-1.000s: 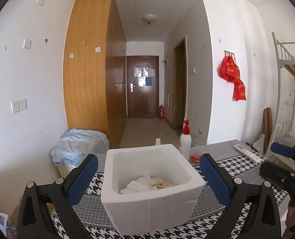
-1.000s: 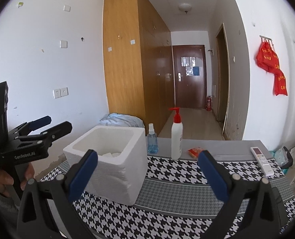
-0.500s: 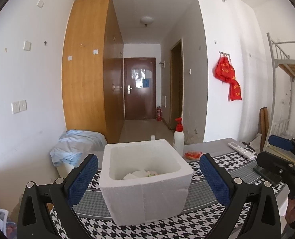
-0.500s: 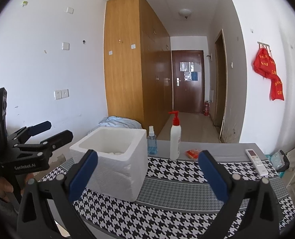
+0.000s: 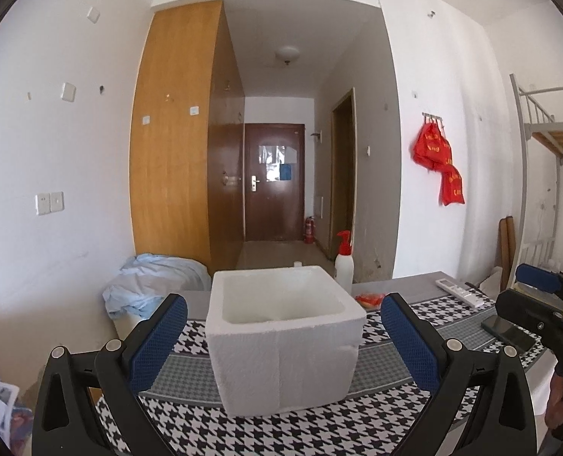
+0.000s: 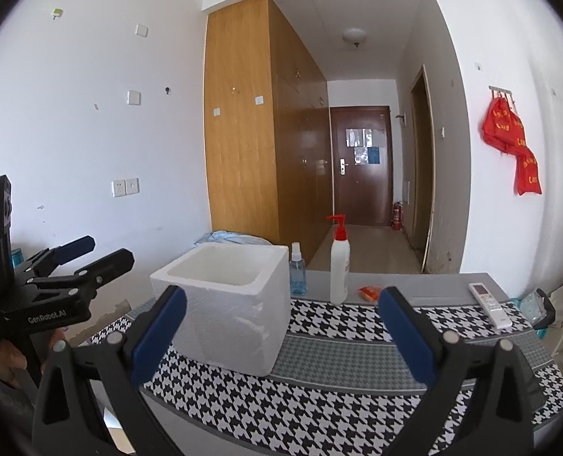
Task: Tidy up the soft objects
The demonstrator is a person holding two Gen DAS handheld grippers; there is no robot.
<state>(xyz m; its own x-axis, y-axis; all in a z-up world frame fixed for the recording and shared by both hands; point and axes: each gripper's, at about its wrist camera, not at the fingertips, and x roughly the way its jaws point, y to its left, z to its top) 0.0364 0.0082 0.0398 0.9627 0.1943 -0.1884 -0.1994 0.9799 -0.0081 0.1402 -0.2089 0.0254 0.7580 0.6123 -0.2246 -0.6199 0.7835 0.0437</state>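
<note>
A white foam box (image 5: 281, 338) stands on the houndstooth tablecloth (image 5: 319, 429), open at the top; its contents are hidden below the rim from this height. My left gripper (image 5: 281, 338) is open, its blue pads wide apart in front of the box with nothing between them. In the right wrist view the same foam box (image 6: 224, 304) sits left of centre. My right gripper (image 6: 281, 332) is open and empty, level with the box's right side. The left gripper (image 6: 91, 252) shows at that view's left edge, the right gripper (image 5: 540, 296) at the other view's right edge.
Behind the box stand a white pump bottle with a red top (image 6: 338, 262) and a small blue spray bottle (image 6: 297, 271). An orange packet (image 6: 369, 292), a white remote (image 6: 490, 304) and a dark phone (image 5: 507, 328) lie on the table. Crumpled blue cloth (image 5: 152, 281) sits beyond the table's left.
Both grippers have drawn back and lowered, so the box looks farther off and the soft items inside it have dropped out of sight behind its rim. Both stay open.
</note>
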